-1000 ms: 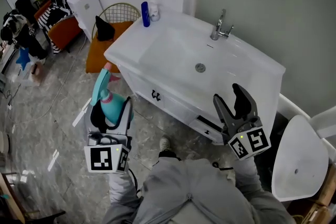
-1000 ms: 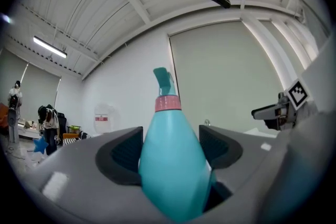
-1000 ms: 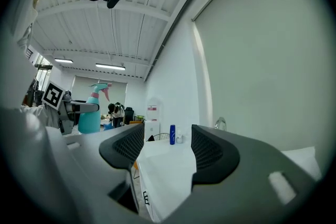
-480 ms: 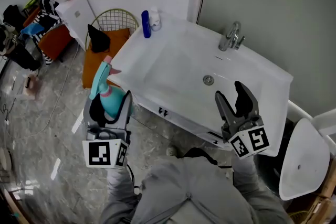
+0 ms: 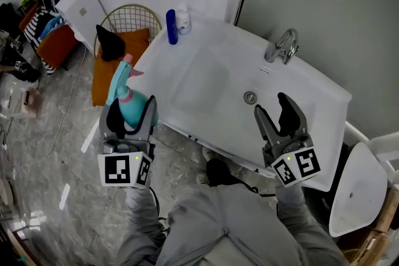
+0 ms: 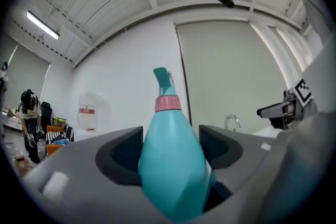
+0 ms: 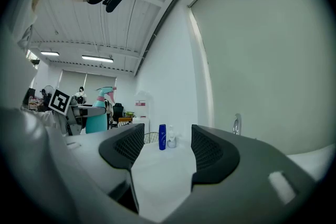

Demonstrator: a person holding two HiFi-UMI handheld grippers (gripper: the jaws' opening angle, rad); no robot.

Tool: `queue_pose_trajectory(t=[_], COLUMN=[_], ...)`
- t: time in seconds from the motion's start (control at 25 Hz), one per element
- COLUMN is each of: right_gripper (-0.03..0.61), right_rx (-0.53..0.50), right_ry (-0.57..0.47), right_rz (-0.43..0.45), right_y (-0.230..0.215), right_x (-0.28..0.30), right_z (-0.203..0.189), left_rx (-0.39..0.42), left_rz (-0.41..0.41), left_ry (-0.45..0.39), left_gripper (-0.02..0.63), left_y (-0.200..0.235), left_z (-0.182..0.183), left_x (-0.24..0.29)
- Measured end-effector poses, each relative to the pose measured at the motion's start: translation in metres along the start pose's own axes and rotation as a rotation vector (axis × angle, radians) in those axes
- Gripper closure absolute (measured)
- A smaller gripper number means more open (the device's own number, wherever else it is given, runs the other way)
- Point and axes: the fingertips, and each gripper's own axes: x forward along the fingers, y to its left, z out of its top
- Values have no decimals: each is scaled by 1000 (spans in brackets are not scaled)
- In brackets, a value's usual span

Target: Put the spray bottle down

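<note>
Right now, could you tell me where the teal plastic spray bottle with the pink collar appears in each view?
Head view: teal spray bottle at lower left, clamped in the left gripper.
Left gripper view: centre foreground, between the jaws.
Right gripper view: small, far left.
Shared landmark: the chrome faucet.

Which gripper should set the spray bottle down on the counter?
Left. The left gripper holds the spray bottle upright beside the counter edge; the right gripper is open and empty.
</note>
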Motion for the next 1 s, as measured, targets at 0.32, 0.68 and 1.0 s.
queue_pose_trajectory(t=[0.32,0.68,1.0], right_gripper=[298,298,298], right_rx=[-12,-15,-18], right_ry=[39,95,139], right_rz=[12,34,74], right_y=[-17,-39,-47], right_x=[40,83,116], right_z=[-13,-31,-53], left_rx=[-17,-38,-13], left_rz=[5,35,35], left_ry=[3,17,42], left_gripper=[227,227,227], left_y=[14,33,41], left_z=[-33,-78,-118], left_x=[59,131,182])
